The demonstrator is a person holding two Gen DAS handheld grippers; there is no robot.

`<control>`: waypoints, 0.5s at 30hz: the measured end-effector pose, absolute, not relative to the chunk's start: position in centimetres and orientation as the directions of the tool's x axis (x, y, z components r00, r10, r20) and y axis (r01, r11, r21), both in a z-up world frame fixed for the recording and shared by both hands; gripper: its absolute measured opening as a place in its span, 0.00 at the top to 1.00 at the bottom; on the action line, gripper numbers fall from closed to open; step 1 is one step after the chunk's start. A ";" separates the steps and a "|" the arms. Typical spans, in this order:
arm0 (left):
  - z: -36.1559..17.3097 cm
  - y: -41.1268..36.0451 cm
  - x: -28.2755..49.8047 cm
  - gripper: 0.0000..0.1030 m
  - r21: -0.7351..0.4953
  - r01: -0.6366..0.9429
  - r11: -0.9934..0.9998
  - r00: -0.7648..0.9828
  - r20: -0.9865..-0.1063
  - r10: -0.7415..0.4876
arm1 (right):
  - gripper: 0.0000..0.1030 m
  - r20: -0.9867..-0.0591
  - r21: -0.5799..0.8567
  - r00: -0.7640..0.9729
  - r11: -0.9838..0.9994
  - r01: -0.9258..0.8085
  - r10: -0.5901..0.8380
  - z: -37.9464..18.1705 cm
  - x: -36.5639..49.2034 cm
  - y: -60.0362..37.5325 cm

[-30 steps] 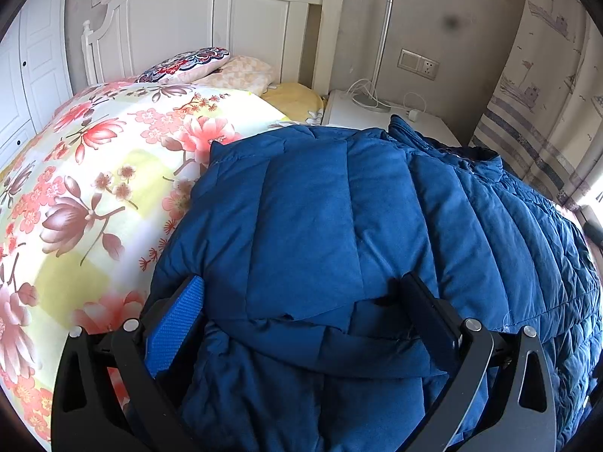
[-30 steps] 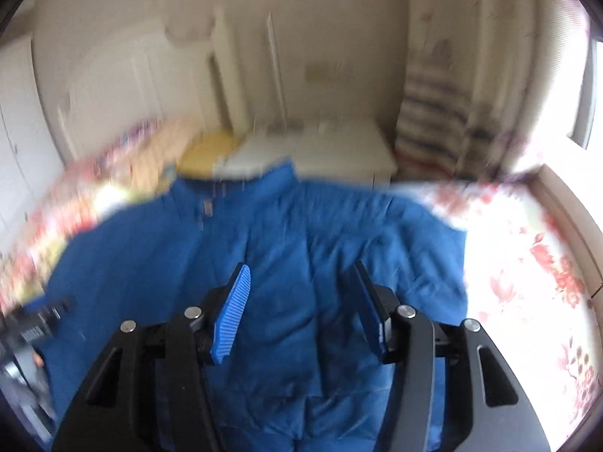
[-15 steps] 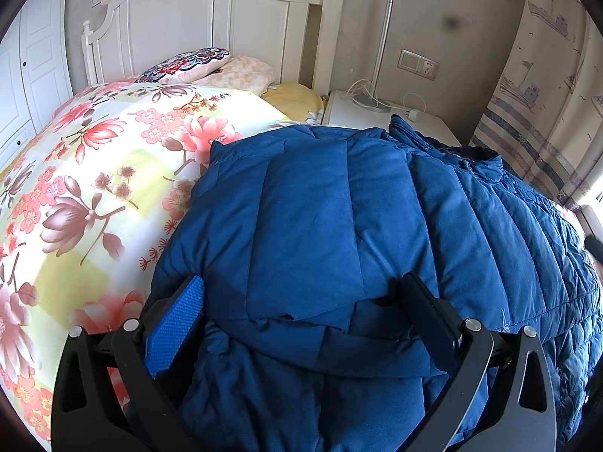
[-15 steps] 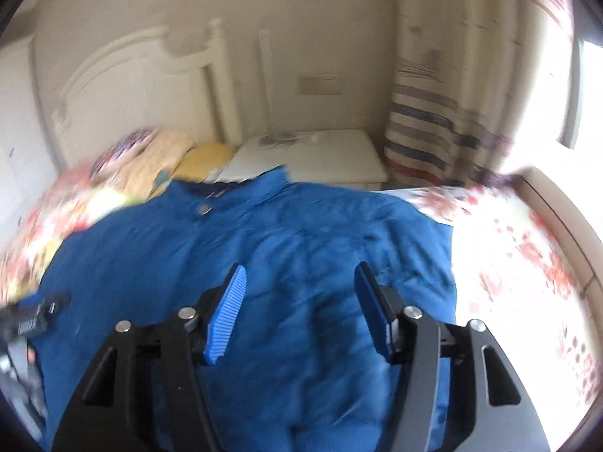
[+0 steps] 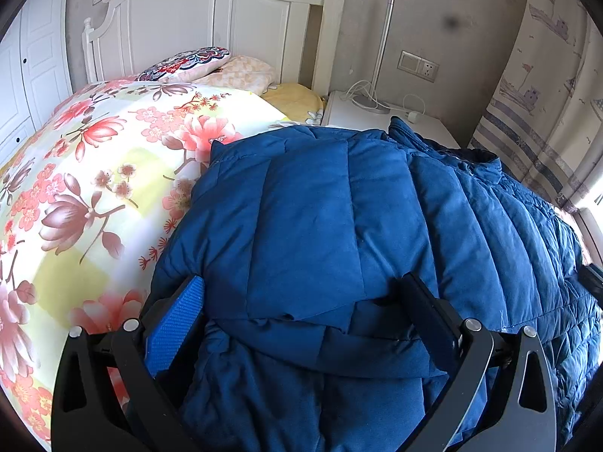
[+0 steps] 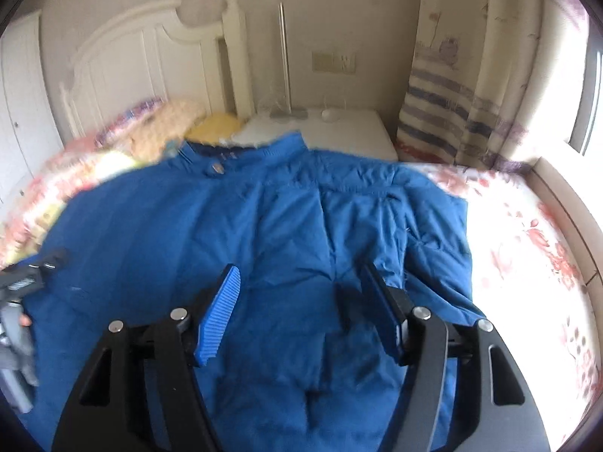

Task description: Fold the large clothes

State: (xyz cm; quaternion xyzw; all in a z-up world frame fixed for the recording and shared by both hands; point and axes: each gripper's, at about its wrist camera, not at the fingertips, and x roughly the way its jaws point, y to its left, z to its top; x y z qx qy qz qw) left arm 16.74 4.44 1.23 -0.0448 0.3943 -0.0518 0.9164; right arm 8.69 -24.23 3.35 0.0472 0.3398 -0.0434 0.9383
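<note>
Right hand-held gripper [image 6: 299, 301] opening, nothing gripped, left hand-held gripper [image 5: 301, 293] wide astride puffy blue jacket [image 5: 320, 218]

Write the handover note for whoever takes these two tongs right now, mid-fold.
Left tongs: spread wide around a thick folded bulge of the blue padded jacket; whether the pads press it cannot be told.
Right tongs: open, jaws just been widening, above the jacket's right half with nothing gripped.
Jacket lies on the floral quilt, collar toward the headboard.
Done: the left sleeve looks folded in over the body.
Left: probably fold the right side in, then double the jacket up.
</note>
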 end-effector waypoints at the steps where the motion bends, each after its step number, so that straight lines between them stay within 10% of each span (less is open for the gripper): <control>1: 1.2 4.5 16.7 0.04 -0.124 0.059 0.991 0.684 -0.718 -0.130 | 0.34 -0.636 0.041 0.770 0.994 0.100 -0.051 3.7 8.1 -23.8; 15: 1.2 4.3 16.8 0.04 -0.121 0.056 0.991 0.680 -0.722 -0.126 | 0.26 -0.700 0.030 0.714 0.998 0.057 -0.019 0.9 8.3 -25.2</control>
